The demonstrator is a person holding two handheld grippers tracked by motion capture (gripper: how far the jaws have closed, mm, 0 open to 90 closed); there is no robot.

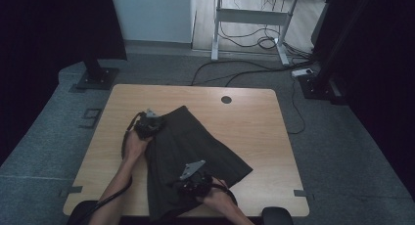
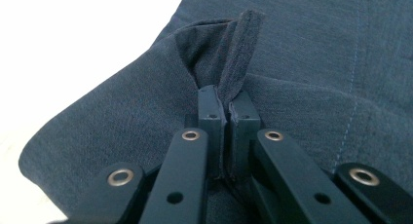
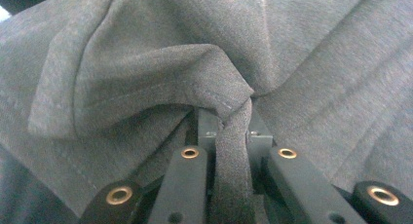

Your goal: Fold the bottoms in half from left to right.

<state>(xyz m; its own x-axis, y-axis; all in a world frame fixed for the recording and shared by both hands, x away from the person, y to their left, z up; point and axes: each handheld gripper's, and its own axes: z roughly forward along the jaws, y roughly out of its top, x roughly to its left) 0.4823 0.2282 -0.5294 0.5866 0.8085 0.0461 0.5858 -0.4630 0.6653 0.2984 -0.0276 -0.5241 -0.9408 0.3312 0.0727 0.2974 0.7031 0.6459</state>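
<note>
On the near-left half of the wooden table there's a dark grey garment, looks like a pleated skirt or shorts, spread flat with one end toward the far-left and the other hanging close to the near edge. The left gripper sits at the far-left corner of it, and in the left gripper view its jaws are pressed together on a hemmed edge, with a little strip of fabric sticking up out of the pinch. The right gripper is down at the near end, and its own view shows the jaws closed on a bunched fold with a hem strip running down between them.

So both ends are clamped, and it reads to me like a fold or a lift-and-straighten is underway. My take on doing it well:

- Keep both pinches firm. The left one only has a narrow bit of hem, so it could slip if tugged hard.
- Move the two grippers together and at the same height so the cloth stays taut rather than sagging in the middle.
- The right grip looks like it caught more than one layer, hard to say from the blurry close-up. If so, the fold could come out lumpy.
- Lay it down slowly and line up the edges before letting go.
</note>
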